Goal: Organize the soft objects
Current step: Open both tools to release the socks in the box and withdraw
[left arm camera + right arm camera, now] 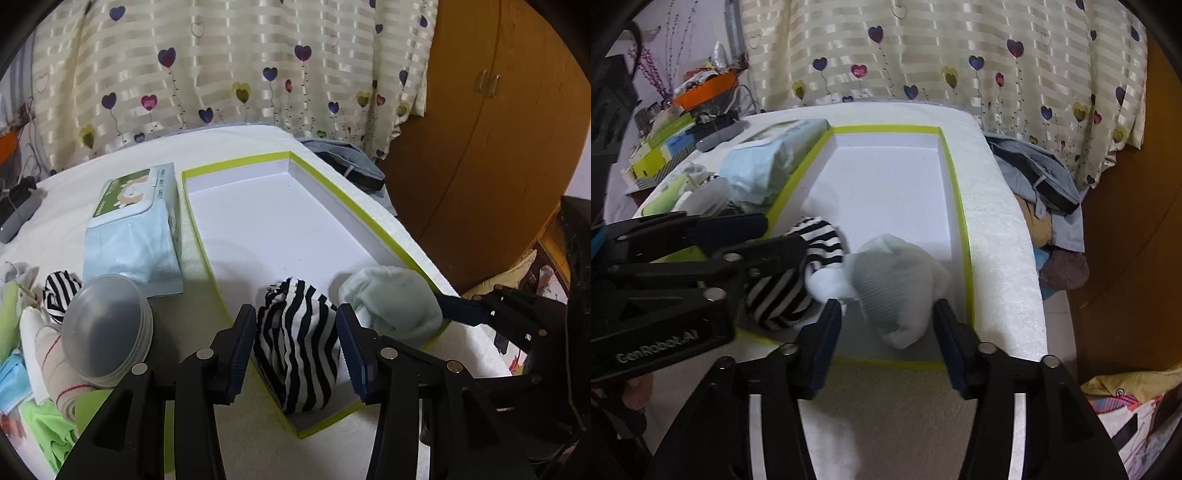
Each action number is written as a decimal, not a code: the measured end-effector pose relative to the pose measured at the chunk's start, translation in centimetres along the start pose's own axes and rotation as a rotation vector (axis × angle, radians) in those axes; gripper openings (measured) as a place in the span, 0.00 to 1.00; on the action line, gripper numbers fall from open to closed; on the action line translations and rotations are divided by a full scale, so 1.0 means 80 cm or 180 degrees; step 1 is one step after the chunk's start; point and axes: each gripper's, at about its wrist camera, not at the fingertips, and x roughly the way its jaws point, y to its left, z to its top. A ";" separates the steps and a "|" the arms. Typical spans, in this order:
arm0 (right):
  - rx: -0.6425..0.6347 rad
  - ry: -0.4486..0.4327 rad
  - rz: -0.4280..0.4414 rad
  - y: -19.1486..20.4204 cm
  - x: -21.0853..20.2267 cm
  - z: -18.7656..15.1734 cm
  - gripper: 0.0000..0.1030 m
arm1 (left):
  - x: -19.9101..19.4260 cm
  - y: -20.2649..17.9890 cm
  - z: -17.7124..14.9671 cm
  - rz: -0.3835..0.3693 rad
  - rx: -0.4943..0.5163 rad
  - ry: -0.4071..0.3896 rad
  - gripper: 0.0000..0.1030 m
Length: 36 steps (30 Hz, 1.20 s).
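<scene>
A shallow white box with a lime-green rim (373, 218) (955, 177) lies on the white-covered table. A black-and-white striped sock bundle (299, 350) (786, 291) sits in its near corner. My left gripper (295, 321) is open, its fingers either side of the bundle without clamping it. A pale mint sock bundle (395, 302) (890, 288) lies beside it in the box. My right gripper (886, 314) is open around the mint bundle. The left gripper also shows in the right wrist view (768, 236).
A blue wipes pack (136, 225) lies left of the box. A pile at the left holds another striped bundle (59, 295), clear plastic lids (107, 328), rolled cloths (48, 354) and green fabric (48, 424). Grey clothing (1038, 173) lies off the table's right edge.
</scene>
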 end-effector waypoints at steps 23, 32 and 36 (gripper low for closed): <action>0.0056 -0.0758 -0.0026 0.051 -0.097 -0.007 0.53 | -0.148 0.039 -0.047 0.0449 -0.0407 -0.0746 0.47; -0.0140 -0.0864 0.0230 0.108 -0.109 -0.019 0.53 | -0.184 0.077 -0.091 0.0792 -0.0583 -0.0763 0.47; -0.0245 -0.0901 0.0323 0.128 -0.112 -0.022 0.58 | -0.193 0.097 -0.106 0.0874 -0.0722 -0.0773 0.47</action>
